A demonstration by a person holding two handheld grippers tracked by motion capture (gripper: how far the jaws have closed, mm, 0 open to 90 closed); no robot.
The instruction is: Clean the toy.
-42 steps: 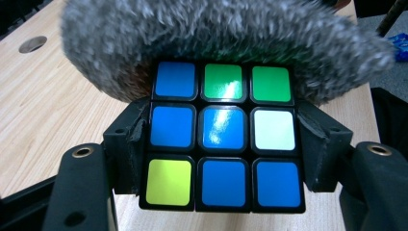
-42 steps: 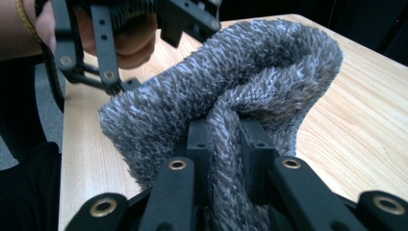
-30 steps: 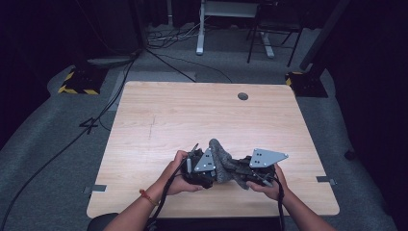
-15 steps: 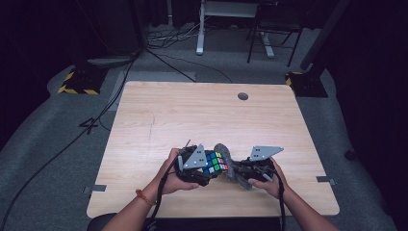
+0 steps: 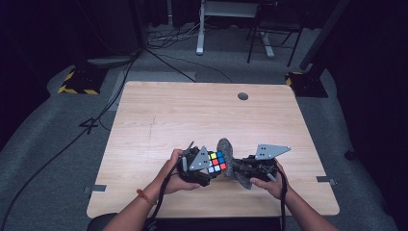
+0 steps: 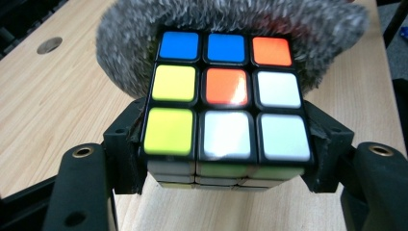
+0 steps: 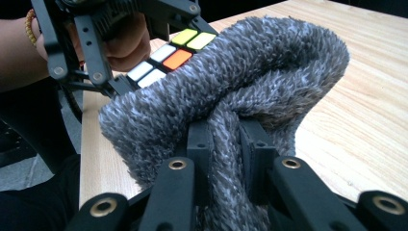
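Since a second ago the cube (image 5: 216, 162) has turned coloured face up, at the near tabletop (image 5: 159, 120) edge. My left gripper (image 6: 226, 159) clamps its sides; my right gripper (image 7: 225, 144) pinches the grey fuzzy cloth (image 7: 250, 77) against the cube's far side. I'd wipe with short strokes, cube held steady.

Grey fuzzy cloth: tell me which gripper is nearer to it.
Right. The right gripper is clamped on a fold of the grey fuzzy cloth. The left gripper holds the puzzle cube, its jaws just short of the cloth.
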